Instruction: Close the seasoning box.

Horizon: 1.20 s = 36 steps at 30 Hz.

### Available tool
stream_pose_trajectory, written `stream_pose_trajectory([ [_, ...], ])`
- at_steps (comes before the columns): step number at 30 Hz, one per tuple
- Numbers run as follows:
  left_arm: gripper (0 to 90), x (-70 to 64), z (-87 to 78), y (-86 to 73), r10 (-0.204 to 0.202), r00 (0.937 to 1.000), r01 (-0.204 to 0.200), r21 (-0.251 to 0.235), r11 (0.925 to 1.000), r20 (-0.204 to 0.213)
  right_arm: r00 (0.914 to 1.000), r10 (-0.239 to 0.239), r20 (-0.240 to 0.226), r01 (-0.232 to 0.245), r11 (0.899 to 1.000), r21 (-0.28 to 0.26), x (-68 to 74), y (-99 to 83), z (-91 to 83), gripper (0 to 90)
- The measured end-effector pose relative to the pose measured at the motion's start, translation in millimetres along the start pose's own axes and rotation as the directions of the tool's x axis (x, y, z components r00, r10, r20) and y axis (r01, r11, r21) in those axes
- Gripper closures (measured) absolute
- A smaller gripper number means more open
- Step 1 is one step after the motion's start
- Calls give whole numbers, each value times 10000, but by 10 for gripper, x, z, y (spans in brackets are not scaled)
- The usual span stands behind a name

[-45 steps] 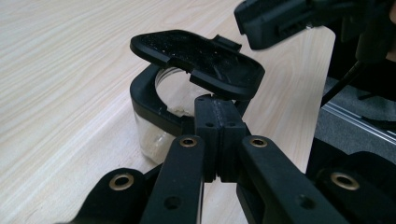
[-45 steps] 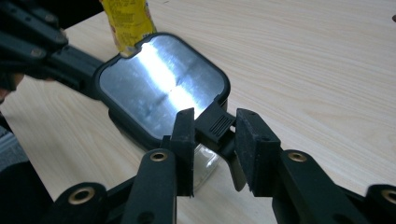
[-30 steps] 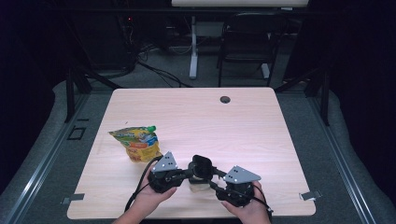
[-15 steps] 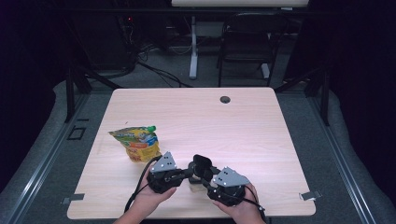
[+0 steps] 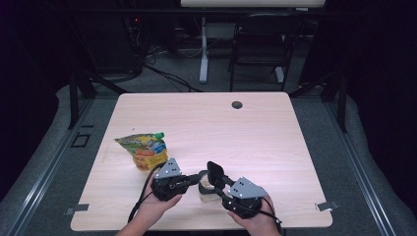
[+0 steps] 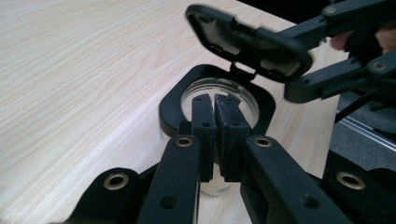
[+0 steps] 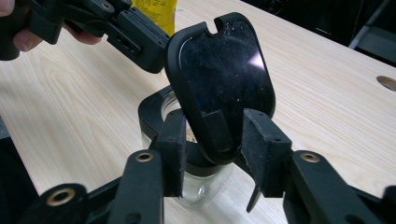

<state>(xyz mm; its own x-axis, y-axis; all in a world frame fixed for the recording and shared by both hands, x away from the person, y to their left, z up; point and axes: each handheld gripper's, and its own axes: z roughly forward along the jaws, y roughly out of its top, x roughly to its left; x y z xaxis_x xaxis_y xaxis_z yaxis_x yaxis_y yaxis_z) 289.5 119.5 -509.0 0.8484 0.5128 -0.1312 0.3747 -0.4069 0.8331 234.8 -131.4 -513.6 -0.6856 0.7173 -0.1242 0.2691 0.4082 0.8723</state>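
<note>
At table's 6 o'clock, jar (image 5: 206, 191) rim pinched by left gripper (image 6: 215, 135); lid (image 7: 222, 84), clamped by right gripper (image 7: 217, 149), should be swung fully back.

- My right gripper (image 7: 219, 140) has its jaws around the lower edge of a black hinged lid (image 7: 222, 74); the lid stands raised and tilted, its glossy flat face towards me, a small notch at its top edge
- Below it I see a clear glass jar (image 7: 198, 189) with a black square collar (image 7: 152, 109) around its mouth; it stands on the pale wooden table (image 7: 317, 79)
- The left gripper (image 7: 128, 32) reaches in from the upper left, a hand (image 7: 21, 39) behind it; its tip sits just beside the lid's left edge; I cannot tell whether they touch
- A yellow pouch (image 7: 156, 11) lies at the top edge; a round hole (image 7: 387, 82) shows in the table at far right
</note>
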Motion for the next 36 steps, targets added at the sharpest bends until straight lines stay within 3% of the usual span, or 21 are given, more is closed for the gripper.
stream_pose_trajectory([
  [5,850,16,4,-48,178,9997,-174,211,9996,-192,9991,399,113,-399,9992,-16,-72,-29,-85,655],
  [12,832,67,-43,-85,61,9993,-52,217,9998,-372,9927,1178,264,-1175,9930,-123,-199,-71,-170,709],
  [16,821,103,-80,-102,1,9988,9,199,9998,-494,9828,1818,334,-1814,9833,-152,-303,-95,-204,742],
  [20,816,141,-122,-117,-90,9983,99,152,9998,-574,9676,2509,265,-2501,9677,-318,-379,-119,-208,755],
  [23,812,161,-155,-124,-135,9977,142,92,9999,-670,9619,2720,286,-2713,9621,-262,-430,-132,-187,742],
  [29,806,166,-212,-159,-192,9966,201,97,9998,-803,9611,2758,154,-2755,9611,-201,-467,-119,-77,722],
  [34,807,160,-260,-195,-162,9956,175,130,9998,-926,9662,2577,-62,-2577,9662,-22,-476,-79,8,794],
  [36,806,159,-285,-211,-166,9947,178,105,9998,-1010,9696,2446,99,-2447,9696,45,-477,-59,28,822],
])
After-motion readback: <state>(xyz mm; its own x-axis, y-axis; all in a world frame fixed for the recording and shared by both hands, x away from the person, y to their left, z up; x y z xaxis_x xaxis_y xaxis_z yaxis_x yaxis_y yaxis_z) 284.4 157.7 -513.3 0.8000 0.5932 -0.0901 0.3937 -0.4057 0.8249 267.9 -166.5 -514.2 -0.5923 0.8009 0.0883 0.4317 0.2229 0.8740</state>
